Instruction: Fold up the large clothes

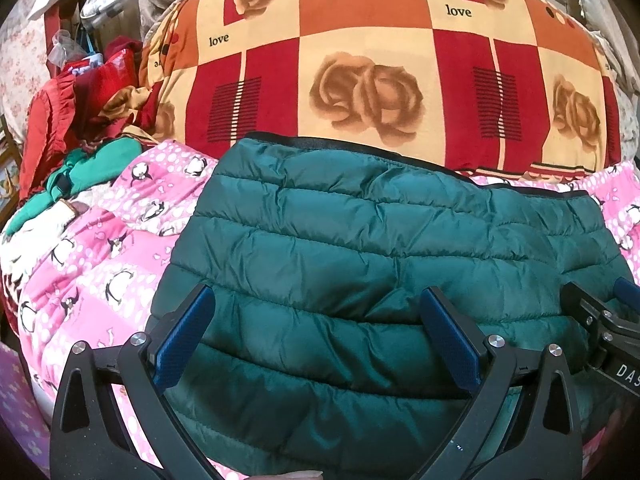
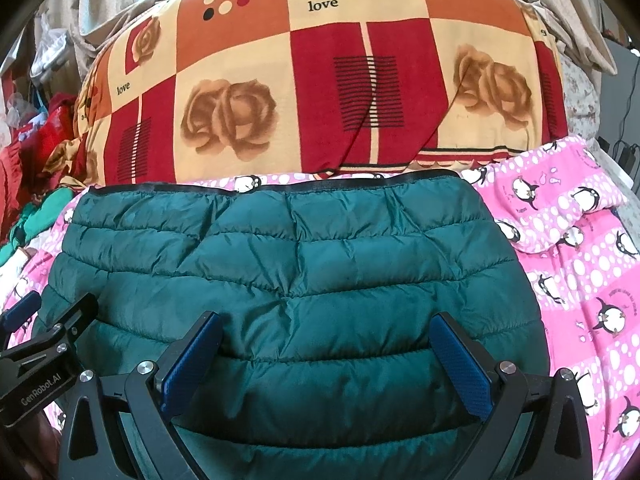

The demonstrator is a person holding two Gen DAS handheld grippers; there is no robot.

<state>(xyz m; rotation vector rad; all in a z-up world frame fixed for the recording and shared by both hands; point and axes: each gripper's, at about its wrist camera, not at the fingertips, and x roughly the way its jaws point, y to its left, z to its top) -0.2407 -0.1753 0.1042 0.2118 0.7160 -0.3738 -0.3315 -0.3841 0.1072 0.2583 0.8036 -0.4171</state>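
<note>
Left wrist view cuts off my right gripper (image 1: 624, 300), jaws unclear there; right wrist shows both grippers spread wide over the green puffer jacket (image 2: 296, 280), left gripper (image 2: 316, 360).

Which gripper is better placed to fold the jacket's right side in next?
Right, probably. The right gripper hangs open over the green jacket near its right edge by the pink sheet. The left gripper, also open, sits over the jacket's left part.
</note>
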